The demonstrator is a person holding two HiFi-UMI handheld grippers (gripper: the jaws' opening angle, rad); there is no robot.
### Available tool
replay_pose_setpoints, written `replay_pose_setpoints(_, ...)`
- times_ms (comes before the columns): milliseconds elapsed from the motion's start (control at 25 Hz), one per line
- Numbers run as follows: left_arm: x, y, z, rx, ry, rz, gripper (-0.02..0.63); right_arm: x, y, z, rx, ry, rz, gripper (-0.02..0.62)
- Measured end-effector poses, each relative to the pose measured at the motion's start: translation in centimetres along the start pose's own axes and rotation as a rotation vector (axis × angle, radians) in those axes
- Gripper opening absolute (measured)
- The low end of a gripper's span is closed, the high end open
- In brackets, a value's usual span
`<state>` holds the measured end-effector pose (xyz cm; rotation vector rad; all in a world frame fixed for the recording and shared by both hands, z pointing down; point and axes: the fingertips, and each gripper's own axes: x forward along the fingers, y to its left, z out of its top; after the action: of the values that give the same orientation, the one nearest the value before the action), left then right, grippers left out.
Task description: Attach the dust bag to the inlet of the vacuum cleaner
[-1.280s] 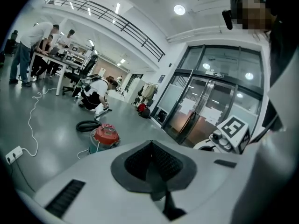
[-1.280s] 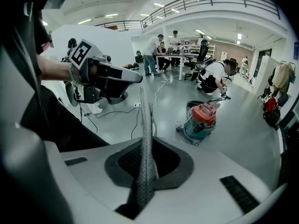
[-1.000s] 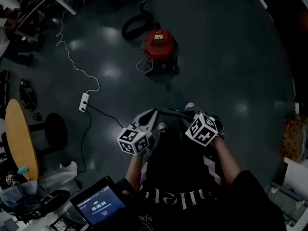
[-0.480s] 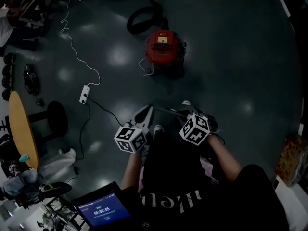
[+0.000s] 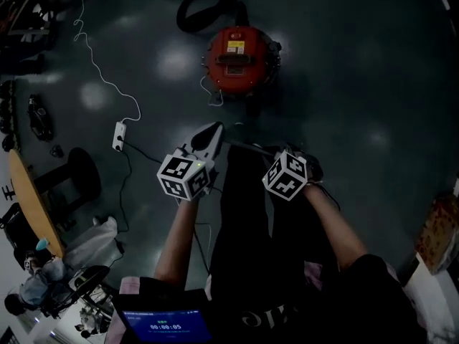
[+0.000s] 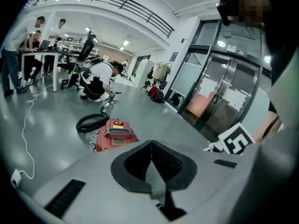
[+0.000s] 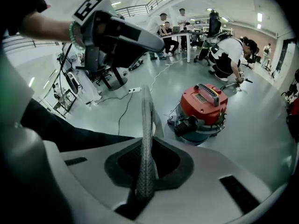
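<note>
2 claws pressed shut, nothing between them: left gripper (image 6: 152,146) and right gripper (image 7: 146,101) both aim at the red vacuum cleaner (image 5: 240,56), likely because its inlet needs reaching.

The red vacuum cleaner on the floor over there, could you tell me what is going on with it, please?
A person holds a gripper in each hand, pointed toward the red vacuum cleaner. It stands on the floor ahead of them, apart from both, with its hose coiled behind it. The left gripper and the right gripper both have their jaws together. The dark shape below them is too dim to identify.
</note>
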<state>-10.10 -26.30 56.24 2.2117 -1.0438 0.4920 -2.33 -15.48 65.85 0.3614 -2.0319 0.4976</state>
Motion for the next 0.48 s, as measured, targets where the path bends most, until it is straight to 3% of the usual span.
replay_pose_setpoints(200,7.3,6.2,1.7,0.089,0.019,-0.016,0.005,5.7,-2.6,-1.2,0.015,0.034,0.003,0.041)
replay_pose_setpoints(480,15.2,12.3,1.0,0.299,0.163,-0.086,0.006,12.2,-4.5,-1.4,0.09,0.059,0.019,0.041)
